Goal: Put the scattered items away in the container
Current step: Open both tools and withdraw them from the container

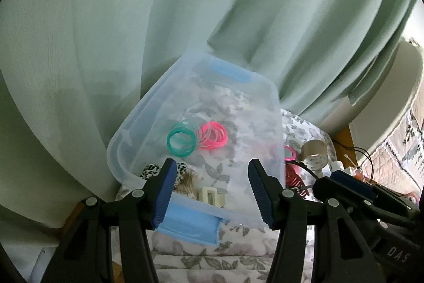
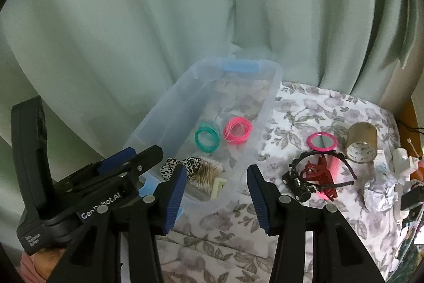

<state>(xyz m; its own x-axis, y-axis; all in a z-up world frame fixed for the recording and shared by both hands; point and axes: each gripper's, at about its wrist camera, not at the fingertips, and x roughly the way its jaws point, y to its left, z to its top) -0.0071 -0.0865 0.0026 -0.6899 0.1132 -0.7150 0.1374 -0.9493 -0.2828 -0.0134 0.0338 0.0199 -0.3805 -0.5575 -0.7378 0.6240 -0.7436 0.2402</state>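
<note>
The right gripper (image 2: 214, 182) hangs over the floral cloth (image 2: 312, 108) with its jaws apart and nothing between them. The left gripper (image 2: 127, 163) sits low at the left, by the near corner of the clear container (image 2: 273, 102); its jaw state cannot be read. Inside the container lie a teal ring stack (image 2: 207, 141), a pink ring stack (image 2: 237, 134), a leopard-print scrunchie (image 2: 180, 167), cotton swabs (image 2: 208, 170) and a cream claw clip (image 2: 217, 186). On the cloth to the right lie a pink round mirror (image 2: 322, 141), a tape roll (image 2: 361, 142), a black headband (image 2: 315, 158), a dark red claw clip (image 2: 316, 173), a pink comb (image 2: 334, 166) and crumpled paper (image 2: 380, 194). A pale green curtain (image 2: 185, 17) hangs behind.
</note>
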